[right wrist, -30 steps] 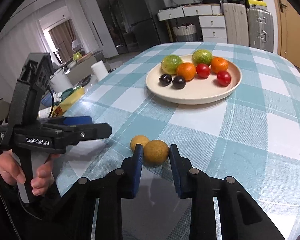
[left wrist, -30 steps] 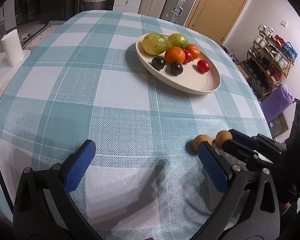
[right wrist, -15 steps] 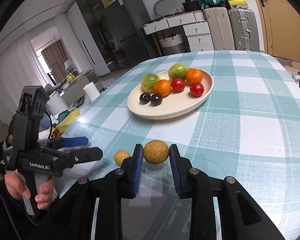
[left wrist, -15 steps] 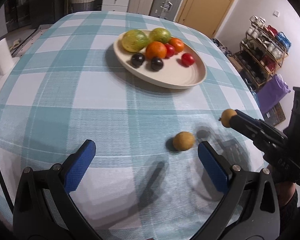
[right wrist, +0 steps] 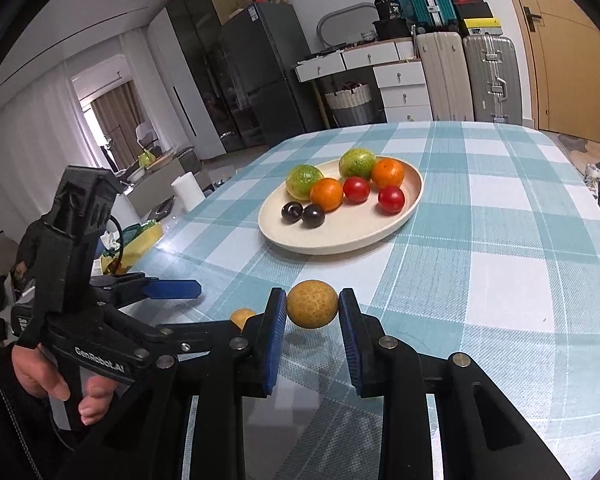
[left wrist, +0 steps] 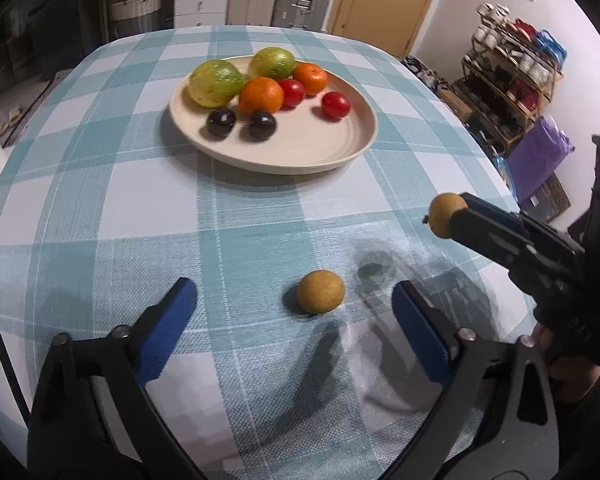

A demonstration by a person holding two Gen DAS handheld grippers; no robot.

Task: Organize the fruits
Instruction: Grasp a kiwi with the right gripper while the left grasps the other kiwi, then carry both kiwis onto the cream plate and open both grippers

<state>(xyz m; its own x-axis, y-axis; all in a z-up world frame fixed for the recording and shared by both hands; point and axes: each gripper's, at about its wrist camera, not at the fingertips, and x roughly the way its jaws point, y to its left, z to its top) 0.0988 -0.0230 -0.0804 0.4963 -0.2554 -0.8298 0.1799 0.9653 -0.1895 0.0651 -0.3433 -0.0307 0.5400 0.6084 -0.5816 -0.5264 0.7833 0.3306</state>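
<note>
I've got my right tool (right wrist: 312, 312) clamped on one tan fruit (right wrist: 312, 303), lifted toward the plate (right wrist: 380, 240), while my left tool (left wrist: 296, 300) gapes wide around the other tan fruit (left wrist: 321, 291) on the desk (left wrist: 100, 216).

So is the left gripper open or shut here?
Open. The left gripper has its blue fingers spread wide, nothing between them; the loose yellow fruit lies on the tablecloth just ahead.

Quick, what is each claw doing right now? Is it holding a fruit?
Left claw: open, holding nothing; a yellow-brown fruit sits on the table between its fingers.
Right claw: closed on another yellow-brown fruit, lifted up.
</note>
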